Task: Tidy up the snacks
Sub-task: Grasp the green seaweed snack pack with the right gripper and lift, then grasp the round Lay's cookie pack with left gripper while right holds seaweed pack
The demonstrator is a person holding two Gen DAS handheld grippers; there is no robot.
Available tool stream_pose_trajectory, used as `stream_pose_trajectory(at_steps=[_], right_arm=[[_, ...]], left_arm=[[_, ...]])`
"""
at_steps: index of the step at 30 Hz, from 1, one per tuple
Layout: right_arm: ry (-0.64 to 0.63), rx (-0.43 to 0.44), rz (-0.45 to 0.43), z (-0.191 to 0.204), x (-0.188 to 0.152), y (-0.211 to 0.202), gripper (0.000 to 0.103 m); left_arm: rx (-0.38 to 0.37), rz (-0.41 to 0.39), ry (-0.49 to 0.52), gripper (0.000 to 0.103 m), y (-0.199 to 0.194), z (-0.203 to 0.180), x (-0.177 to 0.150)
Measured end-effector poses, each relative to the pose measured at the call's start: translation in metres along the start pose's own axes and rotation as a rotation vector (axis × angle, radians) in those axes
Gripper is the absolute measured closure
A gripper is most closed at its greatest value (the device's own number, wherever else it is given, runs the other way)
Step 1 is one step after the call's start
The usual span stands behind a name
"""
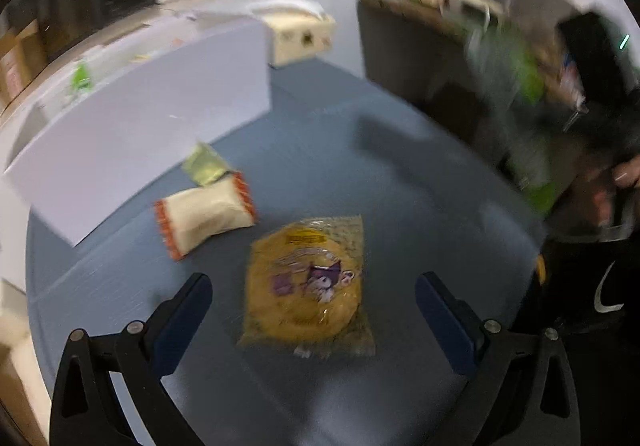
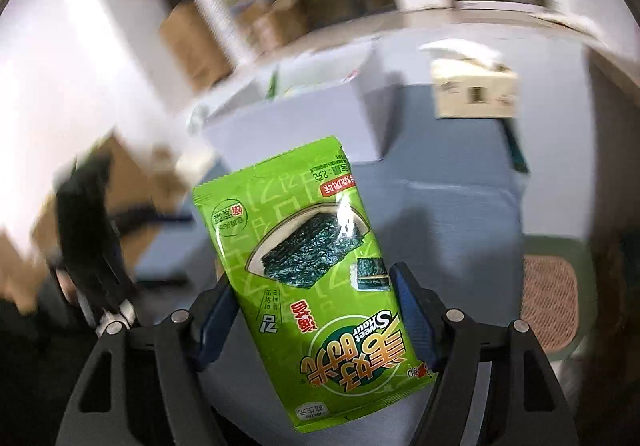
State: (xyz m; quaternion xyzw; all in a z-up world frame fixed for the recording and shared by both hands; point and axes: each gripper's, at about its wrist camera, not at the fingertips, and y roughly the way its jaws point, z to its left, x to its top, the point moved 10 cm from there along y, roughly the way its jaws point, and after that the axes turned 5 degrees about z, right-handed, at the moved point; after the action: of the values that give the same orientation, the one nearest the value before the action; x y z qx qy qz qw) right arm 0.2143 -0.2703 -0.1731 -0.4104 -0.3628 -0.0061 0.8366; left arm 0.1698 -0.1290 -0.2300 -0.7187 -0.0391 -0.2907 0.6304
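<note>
Between the blue pads of the right gripper (image 2: 310, 302) hangs a green seaweed packet (image 2: 304, 278), pinched across its width with the jaws drawn in against both side edges, lifted clear of the blue table (image 2: 448, 205). At about twelve o'clock from it stands the white box (image 2: 296, 117), open-topped, with something green already poking out; that looks like the place for the snacks. The packet seems very light, thin and crinkly, with a glossy film that could slip, so a grip across the flat middle suits it better than one on a sealed edge.

The left gripper (image 1: 314, 310) hovers with its jaws spread wide and nothing between them. Directly ahead at twelve o'clock lies a yellow cookie packet (image 1: 308, 282) flat on the table. At ten o'clock rest a white pouch with orange ends (image 1: 206, 215) and a small pale-green sachet (image 1: 204, 165), near the box wall (image 1: 140, 149). The cookie is probably brittle, so a gentle pinch at its sides would be wise.
</note>
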Motion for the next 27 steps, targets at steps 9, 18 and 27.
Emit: stream_pose_trajectory(at_steps=[9, 18, 27], right_arm=[[0.174, 0.070, -0.160, -0.010, 0.004, -0.036, 0.026], [0.166, 0.083, -0.144, 0.002, 0.005, -0.023, 0.026], [0.145, 0.112, -0.194, 0.040, 0.059, -0.006, 0.025]], left_arm=[[-0.005, 0.045, 0.015, 0.026, 0.036, 0.001, 0.003], [0.018, -0.123, -0.075, 0.026, -0.030, 0.025, 0.014], [0.119, -0.402, -0.317, 0.026, -0.142, 0.119, 0.055]])
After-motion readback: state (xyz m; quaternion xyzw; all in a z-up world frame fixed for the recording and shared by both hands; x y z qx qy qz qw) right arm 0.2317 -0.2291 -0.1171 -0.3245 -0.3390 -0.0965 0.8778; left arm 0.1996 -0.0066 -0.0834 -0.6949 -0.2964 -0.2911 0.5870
